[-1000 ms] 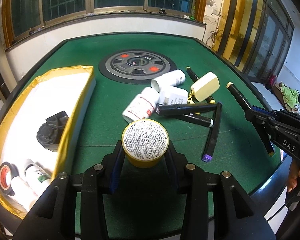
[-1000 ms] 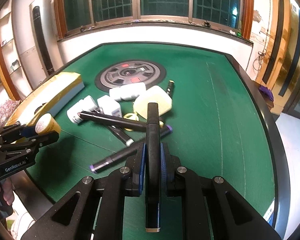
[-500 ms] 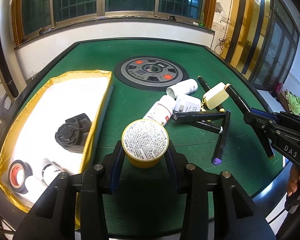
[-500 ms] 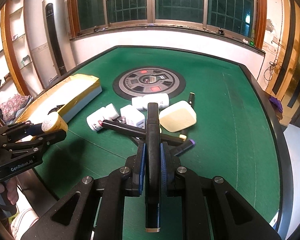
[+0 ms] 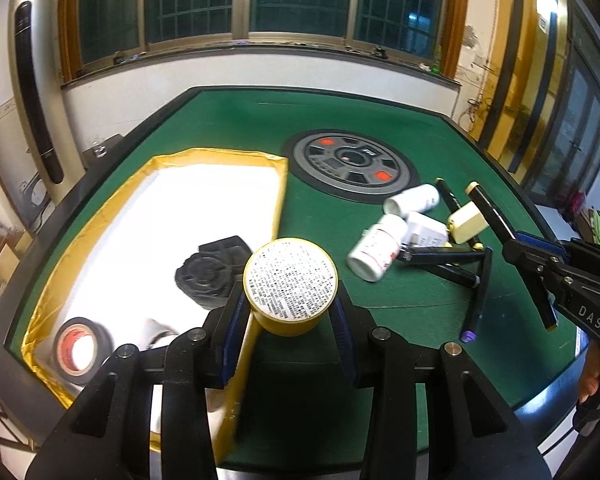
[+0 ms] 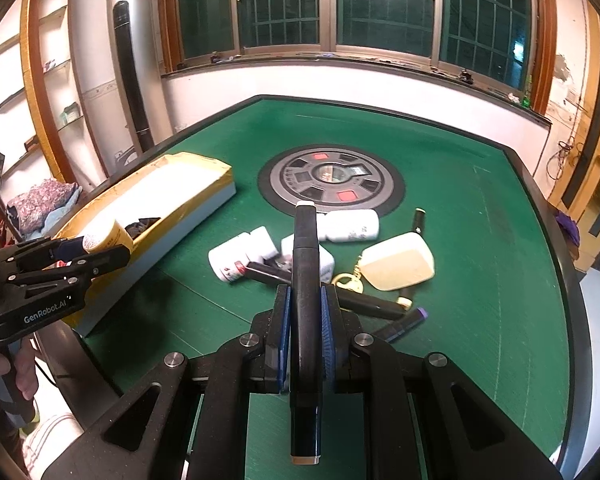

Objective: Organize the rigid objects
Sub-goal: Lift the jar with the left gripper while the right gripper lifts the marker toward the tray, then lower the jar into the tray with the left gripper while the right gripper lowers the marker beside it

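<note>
My left gripper [image 5: 290, 320] is shut on a yellow round jar [image 5: 291, 285] with a printed white lid, held above the right wall of the gold-edged white box [image 5: 160, 168]. It also shows in the right wrist view [image 6: 107, 236]. My right gripper [image 6: 306, 332] is shut on a black marker [image 6: 306, 280], held above the green table [image 6: 480, 240]. A pile lies ahead: white pill bottles [image 6: 240, 254], a cream case [image 6: 400, 266] with a gold ring, and more black markers [image 6: 364, 306].
The box holds a black round part [image 5: 208, 276], a tape roll [image 5: 80, 350] and white bottles. A grey round panel [image 5: 350, 166] sits at the table's middle. The raised black table rim [image 6: 572, 280] runs along the right.
My left gripper has carried the jar left, from over the green felt to the box's right wall. My right gripper has drawn back and up with the marker.
</note>
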The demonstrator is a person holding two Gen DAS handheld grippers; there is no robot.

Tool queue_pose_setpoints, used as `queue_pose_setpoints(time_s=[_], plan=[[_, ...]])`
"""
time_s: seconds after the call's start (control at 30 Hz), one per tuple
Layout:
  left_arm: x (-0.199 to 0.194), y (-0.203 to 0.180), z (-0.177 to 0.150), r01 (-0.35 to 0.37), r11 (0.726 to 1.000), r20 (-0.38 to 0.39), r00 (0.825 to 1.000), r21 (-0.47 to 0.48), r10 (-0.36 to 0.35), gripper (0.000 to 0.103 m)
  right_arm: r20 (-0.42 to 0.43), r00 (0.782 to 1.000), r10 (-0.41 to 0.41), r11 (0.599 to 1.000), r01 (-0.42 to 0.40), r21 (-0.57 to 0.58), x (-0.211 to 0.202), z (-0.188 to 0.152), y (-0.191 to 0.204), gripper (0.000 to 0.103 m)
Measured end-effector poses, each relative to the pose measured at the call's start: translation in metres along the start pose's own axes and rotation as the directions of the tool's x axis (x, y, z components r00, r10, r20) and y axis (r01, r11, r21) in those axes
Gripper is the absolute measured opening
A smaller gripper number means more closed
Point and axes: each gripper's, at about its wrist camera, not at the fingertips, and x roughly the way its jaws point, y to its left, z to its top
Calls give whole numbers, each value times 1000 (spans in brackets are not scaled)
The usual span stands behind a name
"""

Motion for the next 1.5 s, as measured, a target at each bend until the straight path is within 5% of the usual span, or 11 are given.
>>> queue_pose_setpoints(time_s=[1.5], plan=[[-8, 114, -13, -148, 964, -3, 989, -219, 151, 38, -38, 987, 156, 974, -160, -158, 32, 28, 92, 13]])
